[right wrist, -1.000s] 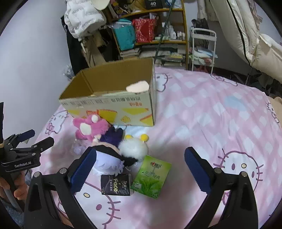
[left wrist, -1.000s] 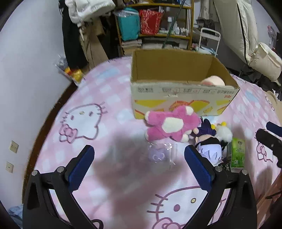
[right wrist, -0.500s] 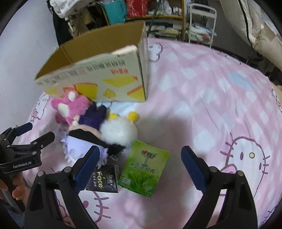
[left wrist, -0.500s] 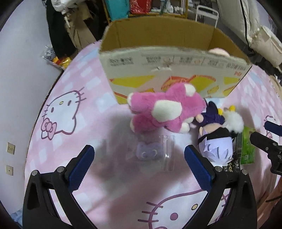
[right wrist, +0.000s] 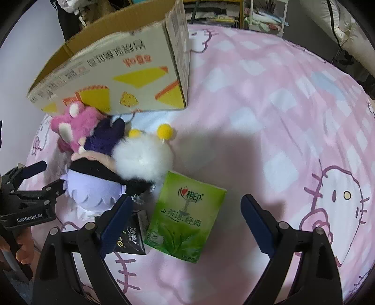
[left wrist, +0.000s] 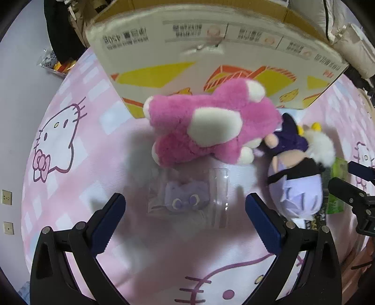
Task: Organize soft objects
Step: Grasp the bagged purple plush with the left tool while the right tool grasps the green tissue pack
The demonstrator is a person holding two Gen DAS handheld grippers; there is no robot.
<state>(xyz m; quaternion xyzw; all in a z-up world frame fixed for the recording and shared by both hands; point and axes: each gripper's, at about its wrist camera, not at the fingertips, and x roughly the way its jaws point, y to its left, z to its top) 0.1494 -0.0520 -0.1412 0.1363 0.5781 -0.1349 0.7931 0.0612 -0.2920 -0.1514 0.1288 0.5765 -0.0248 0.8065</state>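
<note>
My left gripper (left wrist: 185, 217) is open just above a small purple plush in a clear bag (left wrist: 185, 198) on the pink bed. A pink plush (left wrist: 211, 126) lies behind it, against the cardboard box (left wrist: 211, 54). A purple-and-black doll (left wrist: 295, 176) with a white fluffy plush (right wrist: 143, 159) lies to the right. My right gripper (right wrist: 185, 223) is open over a green tissue pack (right wrist: 185, 218), with a black pack (right wrist: 131, 239) under its left finger (right wrist: 114, 223). The left gripper also shows at the left of the right wrist view (right wrist: 35, 178).
The pink Hello Kitty bedspread (right wrist: 281, 117) stretches to the right of the box. Shelves, clothes and a white rack stand behind the bed (right wrist: 257, 16). A wall with sockets (left wrist: 7, 197) is at the left.
Both grippers have moved forward and down. The left one has closed in on the bagged purple plush, the right one on the green tissue pack. Both stay open.
</note>
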